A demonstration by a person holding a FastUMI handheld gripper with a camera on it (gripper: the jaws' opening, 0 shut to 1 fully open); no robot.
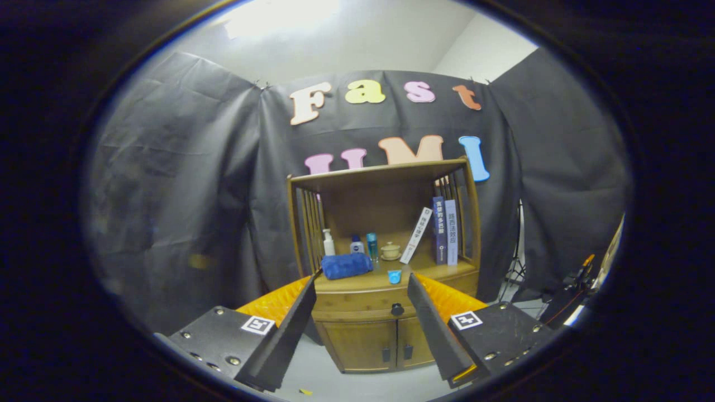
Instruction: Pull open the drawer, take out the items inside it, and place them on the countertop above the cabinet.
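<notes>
A small wooden cabinet (385, 329) stands beyond my fingers, against the black cloth wall. Its drawer (357, 312) is closed, with a round black knob (397, 309) seen between my fingertips, still some way ahead. On the countertop (435, 272) above the drawer lie a rolled blue towel (346, 265) and a small blue cup (394, 276). My gripper (363, 285) is open with nothing between its fingers; the left finger (290, 324) and right finger (433, 326) frame the drawer front.
At the back of the shelf stand a white pump bottle (328, 243), a small blue-capped bottle (356, 244), a teal bottle (372, 245), a lidded tea cup (390, 250) and upright books (445, 230). Two lower doors (385, 346) sit under the drawer. A stand with cables (570, 290) is at the right.
</notes>
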